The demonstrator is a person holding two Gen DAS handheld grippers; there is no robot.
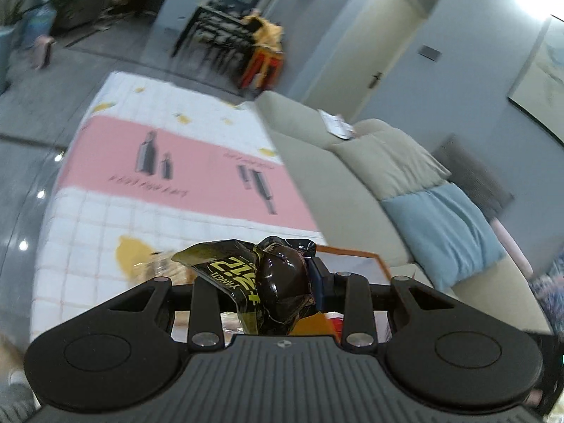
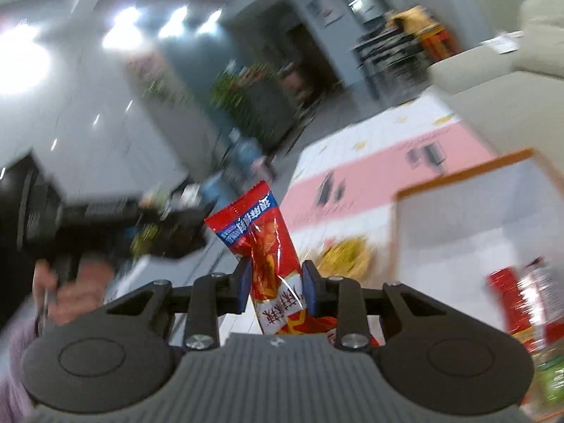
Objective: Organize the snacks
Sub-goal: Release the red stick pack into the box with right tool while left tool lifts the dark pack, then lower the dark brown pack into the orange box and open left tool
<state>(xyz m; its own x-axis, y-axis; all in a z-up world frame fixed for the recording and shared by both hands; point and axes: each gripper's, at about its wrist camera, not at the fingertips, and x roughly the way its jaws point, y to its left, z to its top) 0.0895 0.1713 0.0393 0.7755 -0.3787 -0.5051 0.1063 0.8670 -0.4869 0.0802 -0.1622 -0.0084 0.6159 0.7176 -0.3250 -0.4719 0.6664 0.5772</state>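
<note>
- The left claw (image 1: 278, 282) is clamping a dark snack pack (image 1: 268, 282) with yellow print; the pack is filling the gap between the jaws and sticking up past the tips, its loose end flopping to the left.
- A blue pad (image 1: 317, 278) is pressing on the pack's right side; the left pad is hiding behind the wrapper.
- Just beyond this claw, low and to the right, an orange-rimmed tray (image 1: 356, 254) is showing, mostly hidden behind the jaws.
- Ahead of it a white and pink mat (image 1: 169, 162) is lying on the grey floor, with a beige sofa (image 1: 352, 176) and a blue cushion (image 1: 444, 232) to the right.
- Far off, dark chairs (image 1: 218, 35) are standing blurred in the next room.
- The right claw (image 2: 276, 285) is gripping a red snack pack (image 2: 264, 246) between its two blue pads (image 2: 309, 289), the pack standing upright and leaning a little left, its top well above the tips.
- To this claw's left, the other gripper (image 2: 105, 222) is appearing blurred, with a hand (image 2: 77, 292) under it.
- To its right the same orange-rimmed tray (image 2: 458, 176) is lying on the mat, and red packets (image 2: 521, 303) are blurring at the edge.
- Just past the tips a yellow snack (image 2: 345, 257) is lying on the mat (image 2: 370, 176).
- Farther back, green plants (image 2: 246, 95) and a grey wall are smearing.
</note>
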